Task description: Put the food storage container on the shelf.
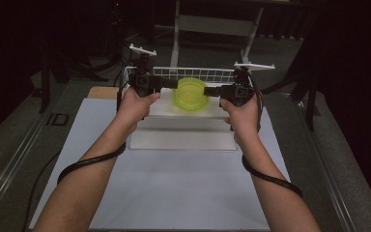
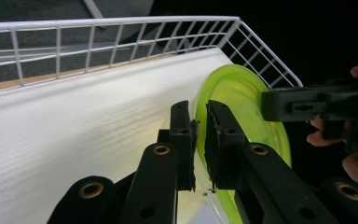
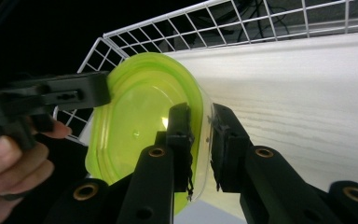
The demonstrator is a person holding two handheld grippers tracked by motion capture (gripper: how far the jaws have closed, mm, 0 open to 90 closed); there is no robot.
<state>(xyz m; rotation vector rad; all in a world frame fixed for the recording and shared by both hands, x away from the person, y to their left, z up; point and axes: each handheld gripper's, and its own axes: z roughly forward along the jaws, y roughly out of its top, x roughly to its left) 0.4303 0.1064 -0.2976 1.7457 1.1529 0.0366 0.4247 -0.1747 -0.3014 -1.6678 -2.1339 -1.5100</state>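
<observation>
My left gripper (image 2: 199,140) was pinched on one edge of the yellow-green bowl (image 1: 190,94), jaws nearly closed with the rim between them. My right gripper (image 3: 200,144) clamped the opposite edge the same way. The bowl hung between them on its side, above the white board (image 2: 74,126) inside the wire basket (image 2: 121,28).

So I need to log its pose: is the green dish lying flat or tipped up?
Tipped up on edge: the green dish faces the camera, its rim pinched between the left gripper and right gripper.
</observation>
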